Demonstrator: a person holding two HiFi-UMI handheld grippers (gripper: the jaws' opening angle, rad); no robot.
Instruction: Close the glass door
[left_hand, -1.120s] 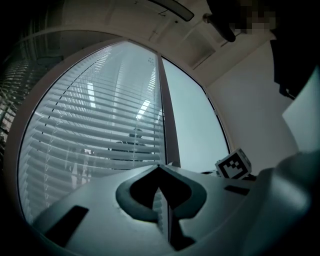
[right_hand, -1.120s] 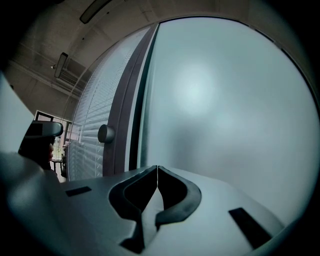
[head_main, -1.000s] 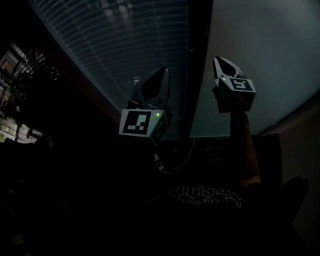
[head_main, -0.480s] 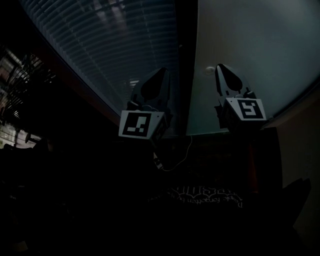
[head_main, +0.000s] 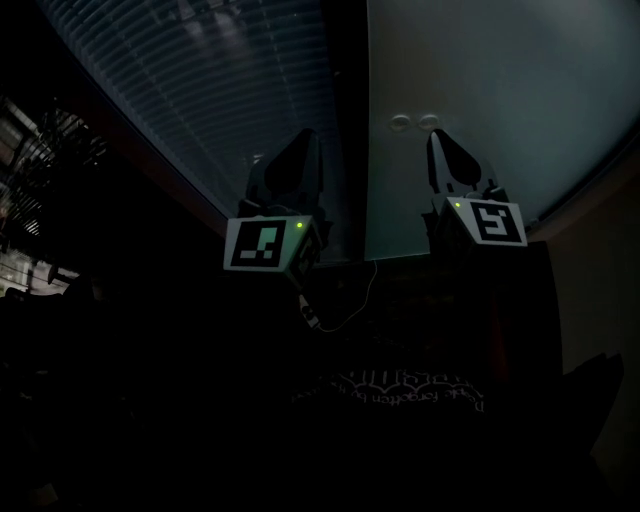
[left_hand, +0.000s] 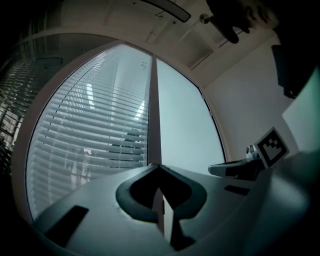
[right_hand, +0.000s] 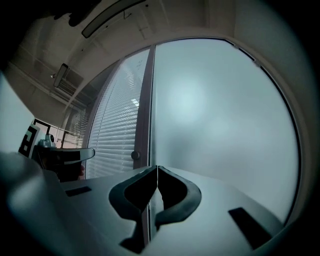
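Dim blinds (head_main: 230, 90) hang ahead-left of the left gripper (head_main: 305, 137), the door (head_main: 480, 90) just before the right gripper (head_main: 437, 137); both pinched together, empty, so a flat, steady push beside the knob (right_hand: 135, 155) looks best.

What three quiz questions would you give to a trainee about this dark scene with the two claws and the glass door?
1. True or false: the left claw grips a metal key.
2. What is seen left of the dark vertical frame? A) a curtain B) pale horizontal slatted blinds C) a brick wall
3. Is the right claw, facing the frosted glass door, open or shut?
Key: 1 false; 2 B; 3 shut.
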